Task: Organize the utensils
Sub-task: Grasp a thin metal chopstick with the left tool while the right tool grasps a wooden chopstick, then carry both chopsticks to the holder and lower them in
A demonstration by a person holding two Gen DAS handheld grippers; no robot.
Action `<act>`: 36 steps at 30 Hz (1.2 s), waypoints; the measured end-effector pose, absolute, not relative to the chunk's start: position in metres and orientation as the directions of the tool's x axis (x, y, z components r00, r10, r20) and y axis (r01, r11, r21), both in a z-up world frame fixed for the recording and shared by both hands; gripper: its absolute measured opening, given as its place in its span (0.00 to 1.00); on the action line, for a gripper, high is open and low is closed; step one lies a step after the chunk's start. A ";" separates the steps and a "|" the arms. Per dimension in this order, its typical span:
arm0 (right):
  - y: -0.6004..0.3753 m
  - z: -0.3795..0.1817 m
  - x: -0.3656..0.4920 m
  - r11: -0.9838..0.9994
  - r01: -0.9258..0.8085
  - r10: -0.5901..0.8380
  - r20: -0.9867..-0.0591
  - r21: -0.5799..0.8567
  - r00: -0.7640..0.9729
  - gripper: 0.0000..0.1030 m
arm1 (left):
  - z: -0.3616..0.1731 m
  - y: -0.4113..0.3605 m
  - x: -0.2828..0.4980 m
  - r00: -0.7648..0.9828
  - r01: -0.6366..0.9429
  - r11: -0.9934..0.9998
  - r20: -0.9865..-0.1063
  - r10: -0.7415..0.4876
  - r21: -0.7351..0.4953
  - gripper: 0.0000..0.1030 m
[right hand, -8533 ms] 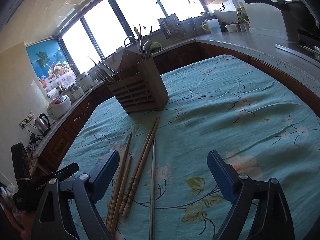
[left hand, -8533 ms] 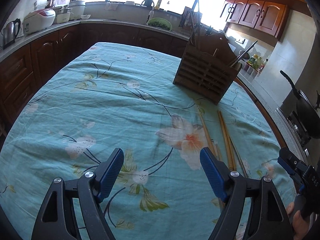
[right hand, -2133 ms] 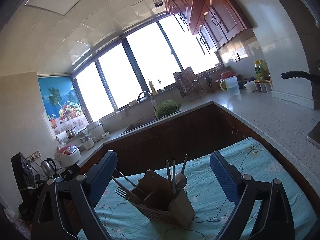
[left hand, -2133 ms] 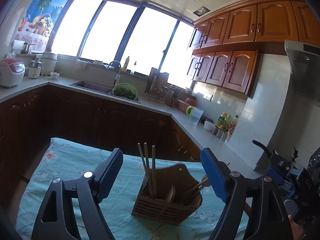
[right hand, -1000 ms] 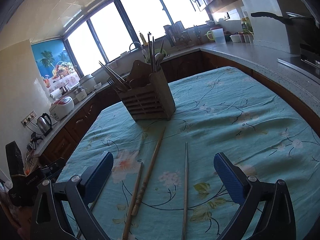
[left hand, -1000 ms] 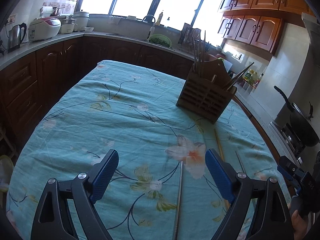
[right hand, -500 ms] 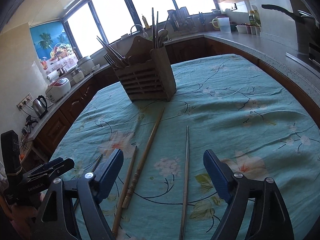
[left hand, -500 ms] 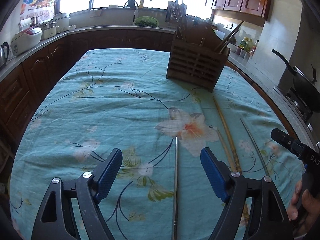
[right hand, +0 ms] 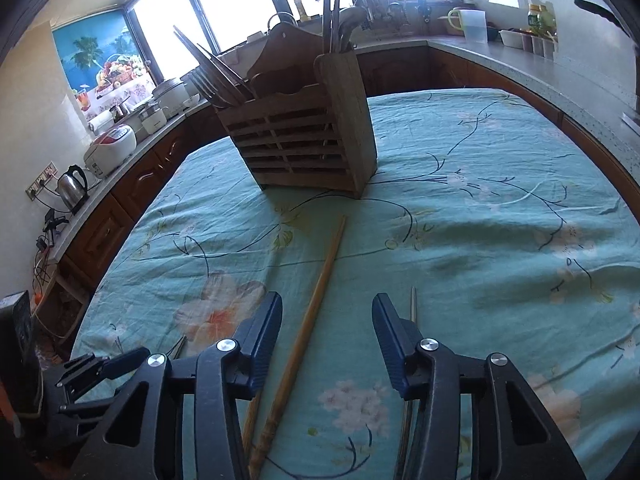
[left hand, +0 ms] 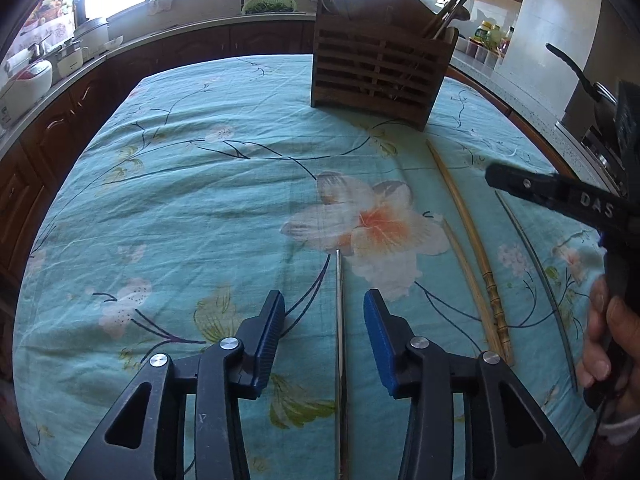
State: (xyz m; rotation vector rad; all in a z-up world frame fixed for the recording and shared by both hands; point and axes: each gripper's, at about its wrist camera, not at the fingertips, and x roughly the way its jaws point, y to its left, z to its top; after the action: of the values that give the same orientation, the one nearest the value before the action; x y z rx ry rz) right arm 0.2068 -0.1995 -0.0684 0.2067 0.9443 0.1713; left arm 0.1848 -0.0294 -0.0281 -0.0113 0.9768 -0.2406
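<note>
2 grippers, jaws spread: my left gripper (left hand: 324, 312) straddles a metal chopstick (left hand: 338, 320). My right gripper (right hand: 326, 316) straddles a wooden chopstick (right hand: 316, 300) on the table (right hand: 500, 232).

The left half of the tablecloth (left hand: 168, 216) in the left wrist view lies bare, wide enough for a gripper to pass. At upper centre the wooden utensil holder (left hand: 380, 76) blocks the far end, handles sticking above its rim. At lower centre a metal chopstick (left hand: 339, 340) lies between the left gripper (left hand: 324, 332) pads. Right of centre two wooden chopsticks (left hand: 472, 248) and another metal chopstick (left hand: 532, 264) line the cloth, with the right gripper (left hand: 560, 192) over them at the right edge.
</note>
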 end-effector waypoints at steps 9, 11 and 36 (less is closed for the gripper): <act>-0.187 -0.096 0.271 0.986 -0.061 0.163 -0.852 0.153 0.497 0.34 | -0.031 -0.036 0.197 0.529 0.238 0.968 -0.826 -0.194 -0.075 0.36; -0.184 -0.096 0.271 0.990 -0.072 0.142 -0.860 0.122 0.489 0.28 | -0.031 -0.039 0.198 0.533 0.248 0.967 -0.826 -0.184 -0.055 0.34; -0.211 0.006 0.160 0.932 -0.124 0.334 -0.679 0.340 0.654 0.05 | 0.048 0.029 0.169 0.653 0.235 0.907 -0.634 -0.414 -0.351 0.02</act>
State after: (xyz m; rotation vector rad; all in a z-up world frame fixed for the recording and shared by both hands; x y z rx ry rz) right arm 0.1599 -0.2113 0.0060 0.2745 0.8194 0.2638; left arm 0.1691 0.0289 0.0477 -0.2473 0.7765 -0.3723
